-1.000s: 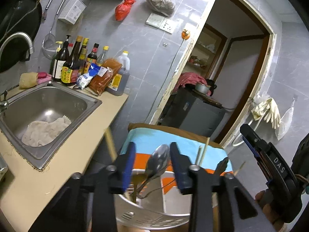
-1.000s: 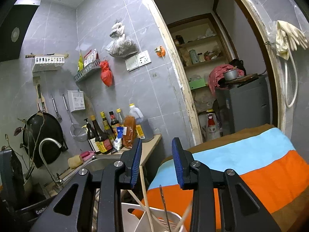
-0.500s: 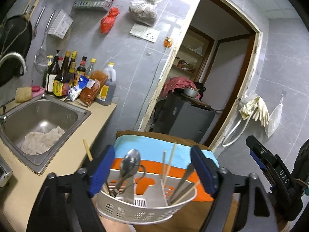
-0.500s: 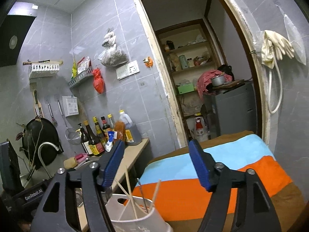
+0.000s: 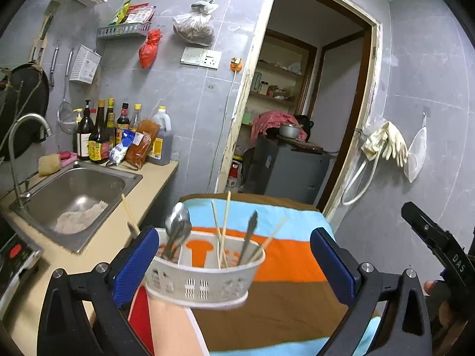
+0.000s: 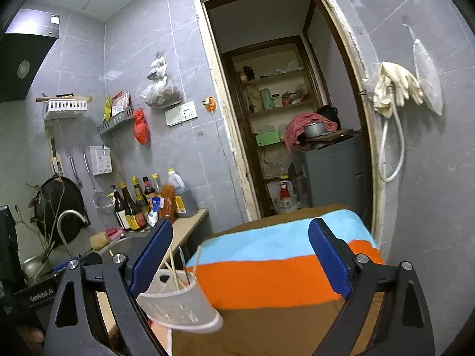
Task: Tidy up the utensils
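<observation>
Backing away from the white perforated plastic utensil caddy (image 5: 204,276) since a second ago, with both sets of fingers opening from narrow to wide.

Left wrist view: left gripper (image 5: 234,264) spreading, nothing pressed between the blue pads; caddy standing on the striped blue, orange and brown cloth (image 5: 297,255) over the surface, holding a metal spoon (image 5: 177,225) and wooden chopsticks (image 5: 223,231). Possibly clipping the caddy rim with the near finger and tipping it.

Right wrist view: right gripper (image 6: 240,261) likewise spreading and empty; caddy (image 6: 178,302) now sitting lower and off to the left.
</observation>
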Motion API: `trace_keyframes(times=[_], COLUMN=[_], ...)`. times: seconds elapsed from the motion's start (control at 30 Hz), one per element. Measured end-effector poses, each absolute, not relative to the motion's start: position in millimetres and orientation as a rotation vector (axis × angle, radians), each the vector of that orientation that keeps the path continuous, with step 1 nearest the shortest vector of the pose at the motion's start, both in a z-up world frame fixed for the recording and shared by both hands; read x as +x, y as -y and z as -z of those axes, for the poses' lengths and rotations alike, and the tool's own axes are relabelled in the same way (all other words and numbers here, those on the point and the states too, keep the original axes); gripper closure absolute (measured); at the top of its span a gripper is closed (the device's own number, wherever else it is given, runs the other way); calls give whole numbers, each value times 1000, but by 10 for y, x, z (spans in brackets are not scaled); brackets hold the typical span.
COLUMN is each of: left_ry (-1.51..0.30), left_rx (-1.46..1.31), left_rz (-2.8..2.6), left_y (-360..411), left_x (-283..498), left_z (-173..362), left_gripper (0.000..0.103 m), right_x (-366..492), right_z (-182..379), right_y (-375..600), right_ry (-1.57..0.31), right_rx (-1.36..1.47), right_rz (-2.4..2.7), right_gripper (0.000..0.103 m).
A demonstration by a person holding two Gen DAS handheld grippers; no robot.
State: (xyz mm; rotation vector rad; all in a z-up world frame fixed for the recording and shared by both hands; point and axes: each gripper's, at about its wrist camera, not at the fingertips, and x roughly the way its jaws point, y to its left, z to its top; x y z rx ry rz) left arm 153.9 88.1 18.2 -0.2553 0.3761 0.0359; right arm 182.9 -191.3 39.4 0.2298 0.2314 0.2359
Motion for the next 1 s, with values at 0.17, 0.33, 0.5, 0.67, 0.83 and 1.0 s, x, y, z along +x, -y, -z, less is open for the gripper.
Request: trace_keyframes(times=[0.17, 0.33, 0.5, 0.67, 0.83, 1.0], left_ry=[-397, -411, -416, -421, -420, -416], left_rx=[-237, -235, -226, -222, -223, -227], left_rz=[-46, -62, -77, -87, -95, -103], left_y=[-709, -577, -525, -510, -507, -509], left_x=[1239, 924, 671, 493, 389, 335], left_z=[-166, -95, -37, 15, 23, 25], left_gripper=[1, 1, 1, 1, 1, 1], right_x=[1496, 1248, 991, 820, 725, 693], right_z=[-351, -287, -226, -191, -152, -158], right_y=[2149, 2272, 2367, 2420, 2416, 2398], right_ry=[-268, -304, -323, -330, -343, -345], right_rx=[216, 195, 177, 171, 169, 165], right_rz=[-221, -222, -222, -224, -235, -243], right_gripper=[5, 1, 1, 1, 1, 1])
